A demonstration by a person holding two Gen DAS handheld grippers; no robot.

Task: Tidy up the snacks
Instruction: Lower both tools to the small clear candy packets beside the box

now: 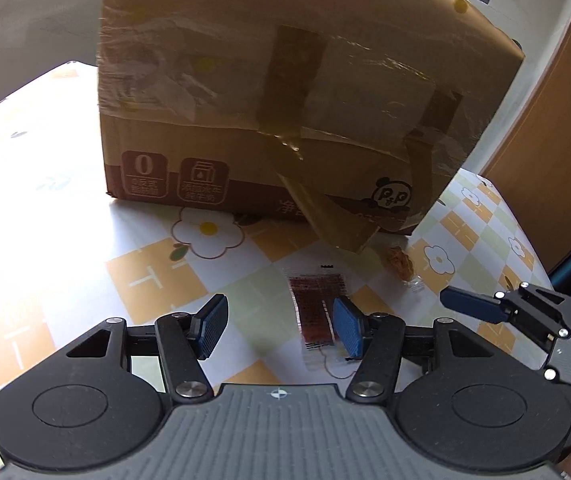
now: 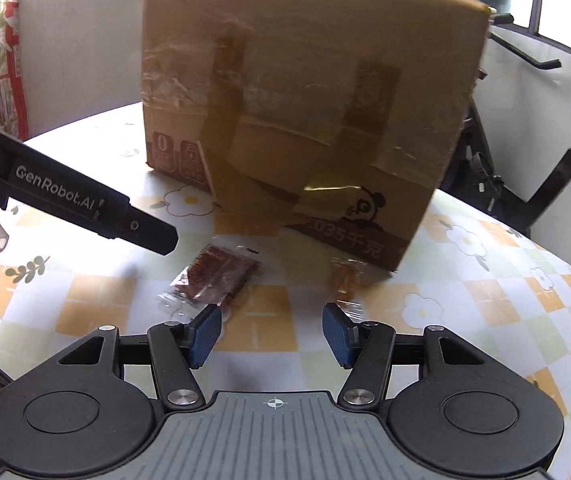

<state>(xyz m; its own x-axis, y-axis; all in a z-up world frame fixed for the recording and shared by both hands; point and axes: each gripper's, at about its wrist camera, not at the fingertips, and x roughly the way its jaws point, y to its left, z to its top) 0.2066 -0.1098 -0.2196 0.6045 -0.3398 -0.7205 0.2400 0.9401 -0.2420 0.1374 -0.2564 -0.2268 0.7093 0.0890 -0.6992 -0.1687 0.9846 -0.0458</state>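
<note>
Left hand-held gripper [image 1: 279, 326] and right hand-held gripper [image 2: 271, 334], both released, hover over the worktop [image 2: 465, 320] near a red snack packet [image 1: 315, 310] before a cardboard box [image 1: 285, 92].

Two snack packets [image 2: 215, 276] [image 2: 345, 278] lie side by side before the box [image 2: 305, 92] on the table [image 2: 485, 312].
</note>
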